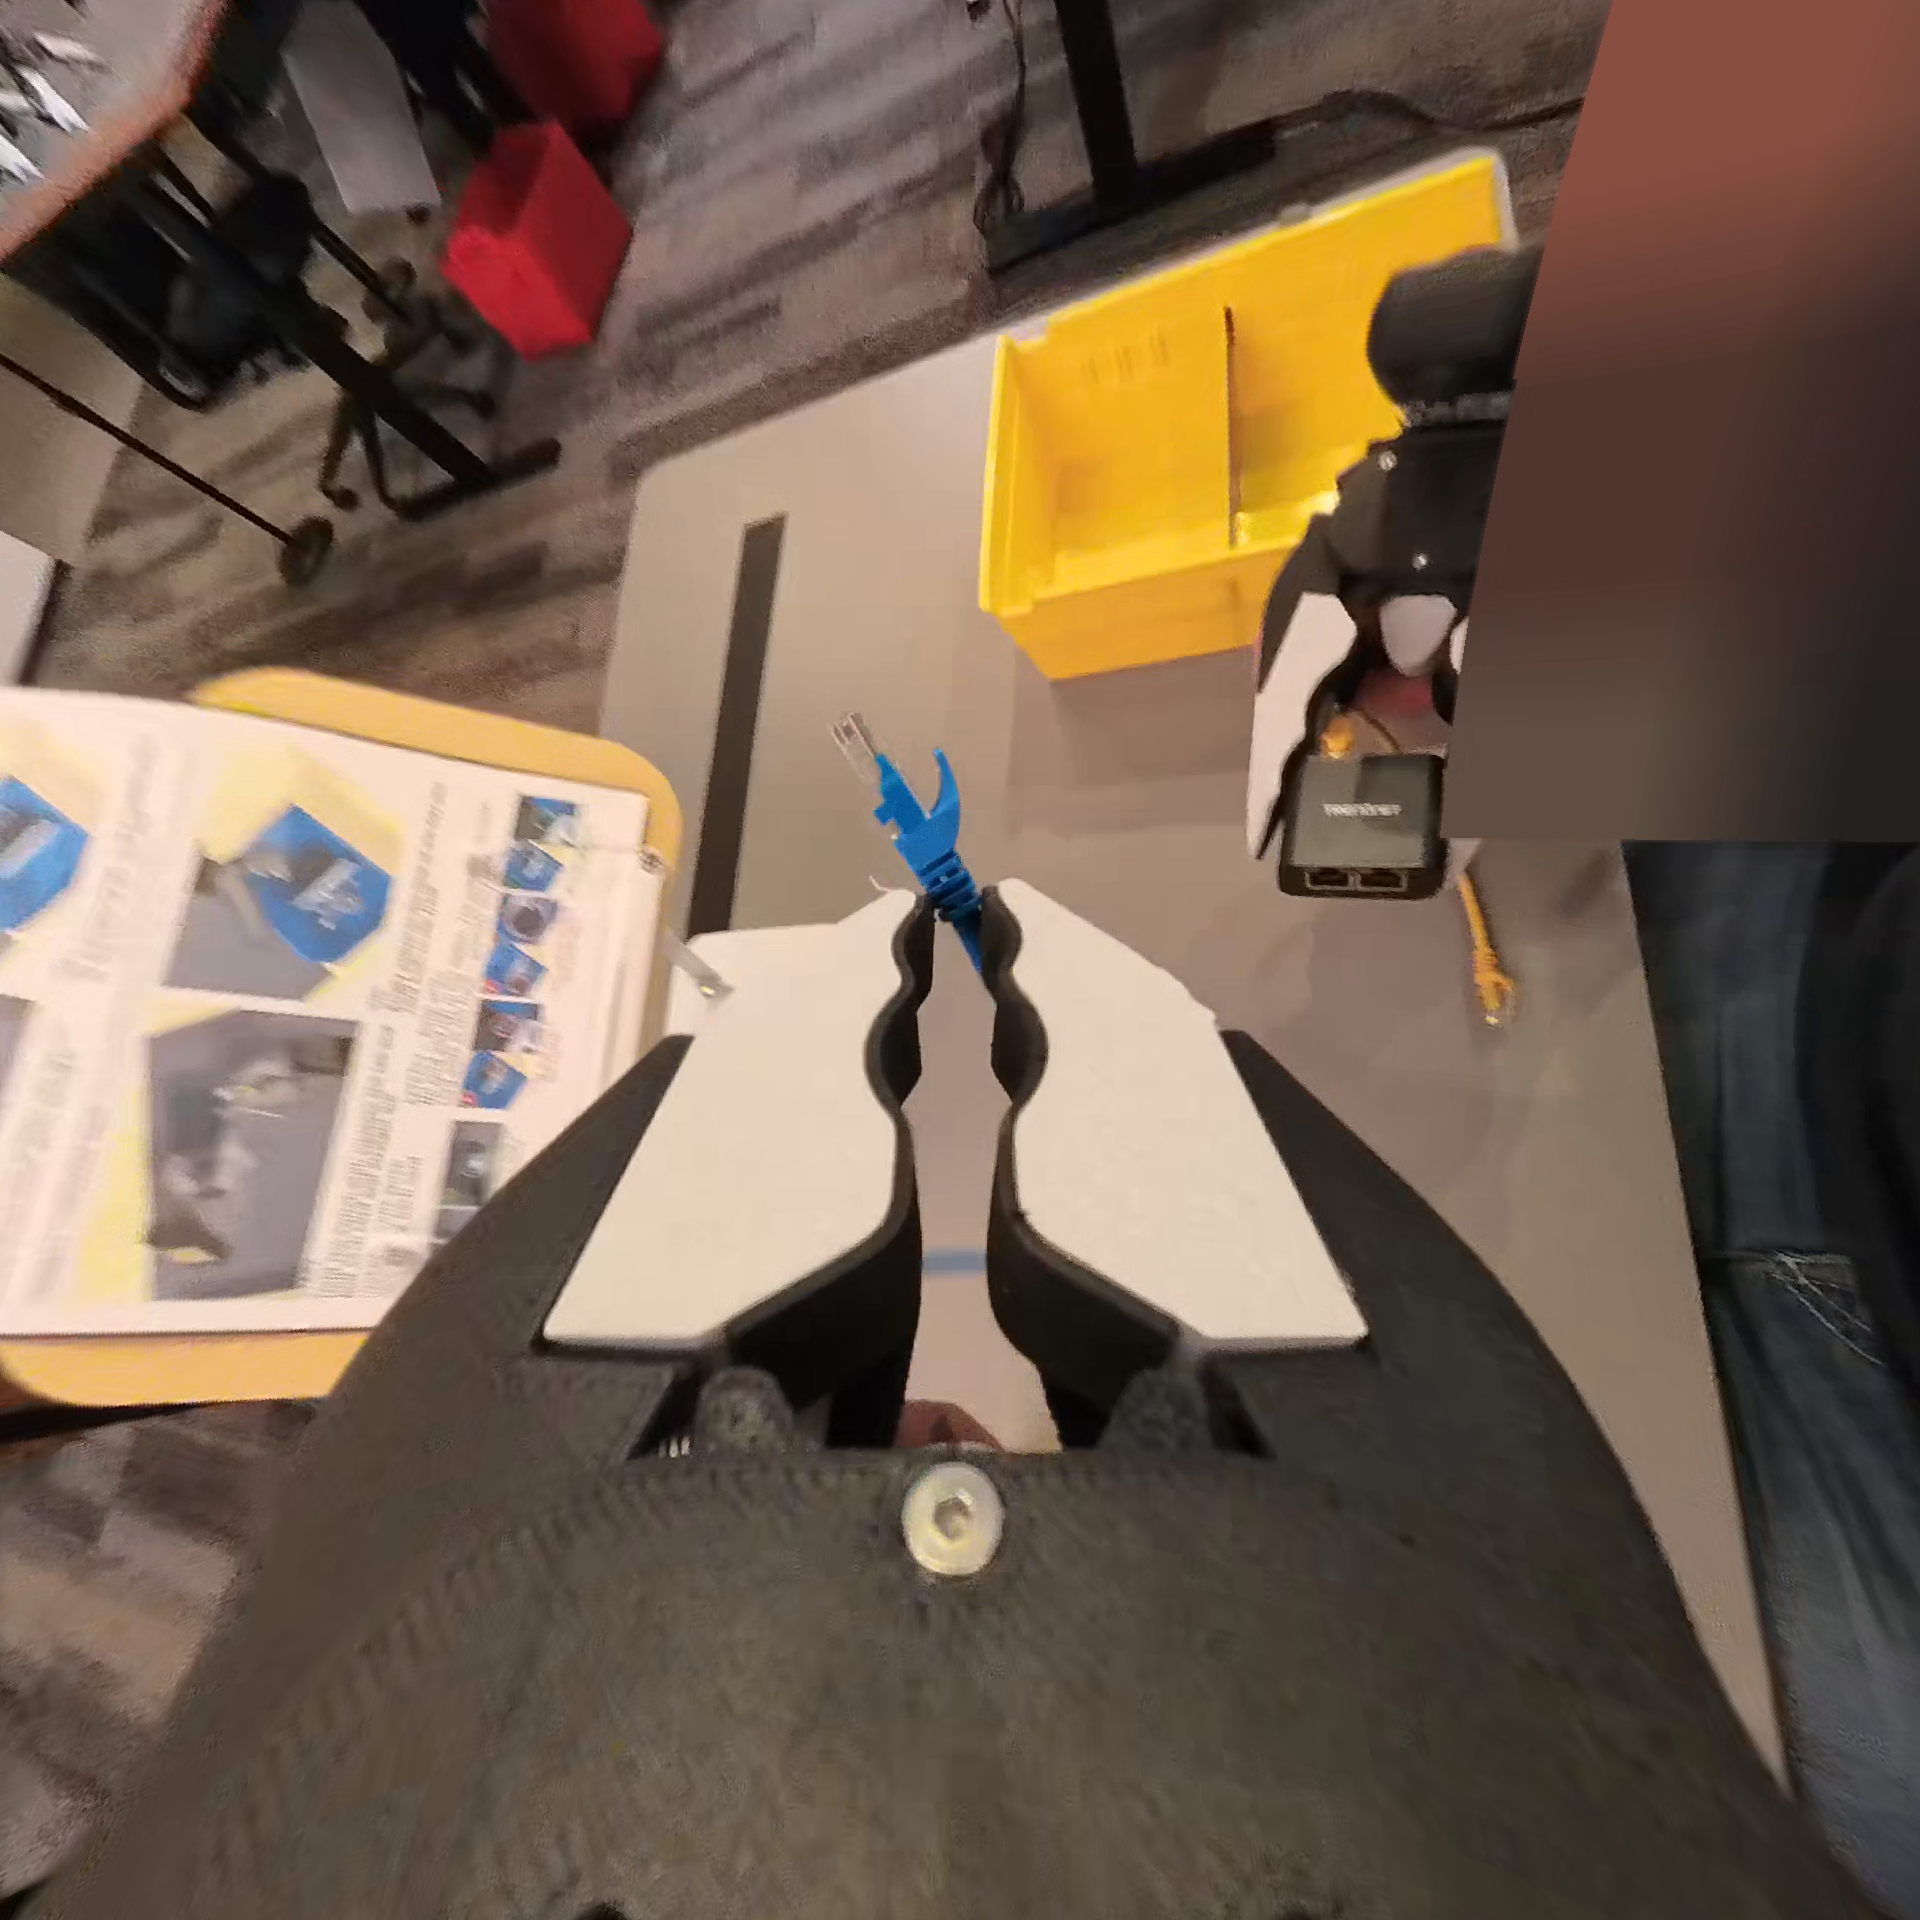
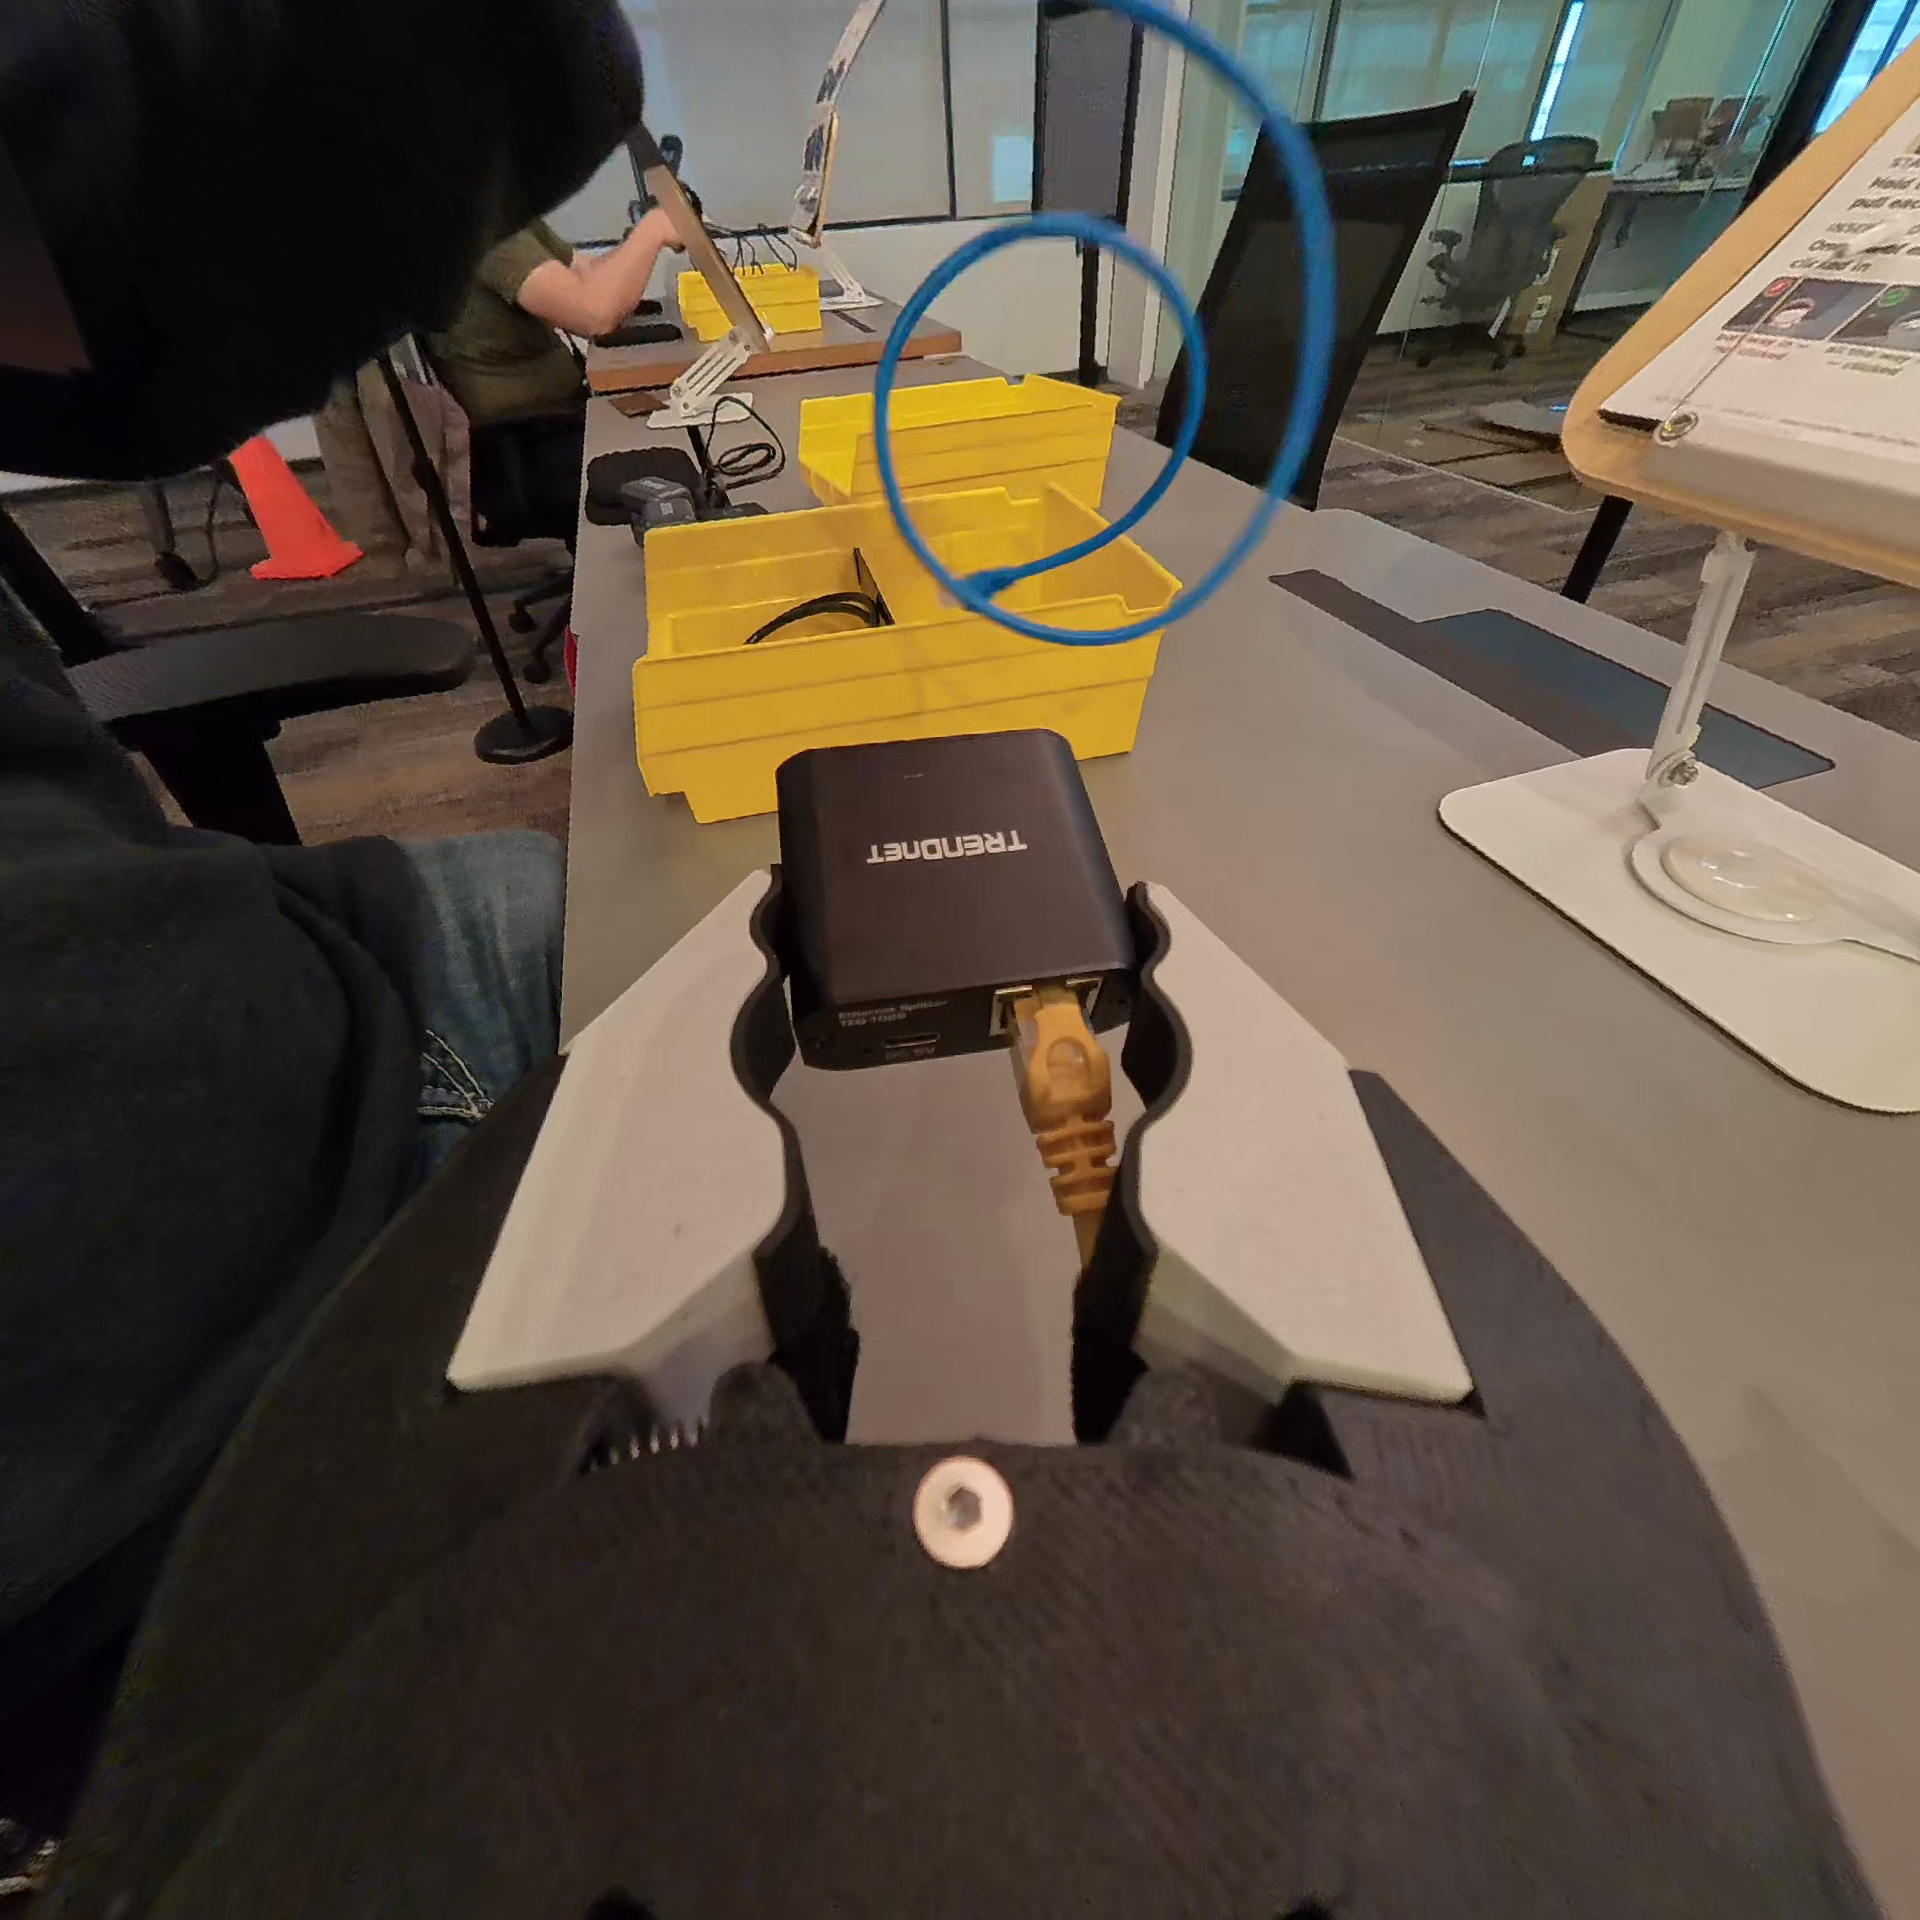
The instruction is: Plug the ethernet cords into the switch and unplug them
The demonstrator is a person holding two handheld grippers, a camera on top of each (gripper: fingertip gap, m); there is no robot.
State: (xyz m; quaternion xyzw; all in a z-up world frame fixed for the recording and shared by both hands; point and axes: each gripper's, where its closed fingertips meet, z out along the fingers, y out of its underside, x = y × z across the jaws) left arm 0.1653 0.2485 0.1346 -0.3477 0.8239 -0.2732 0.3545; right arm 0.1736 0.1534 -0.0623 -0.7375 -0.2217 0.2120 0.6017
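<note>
Your left gripper point(image 1: 954, 914) is pinching the ribbed boot of the blue ethernet cord point(image 1: 920, 821), its clear plug free above the grey table point(image 1: 1143, 790). Your right gripper point(image 2: 951, 935) is clamping the small black metal switch point(image 2: 940, 883) near the table's edge, a yellow cord point(image 2: 1065, 1091) plugged in. The plug's clip is probably fragile; keep holding the stiff boot. Yellow plastic bins point(image 2: 894, 686) are standing behind.

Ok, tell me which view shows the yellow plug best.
The right wrist view. There the yellow plug sits close up in the switch, which the right gripper clamps. The left wrist view shows only a sliver of that plug behind the switch, far off, plus the cord's free end on the table.
</note>
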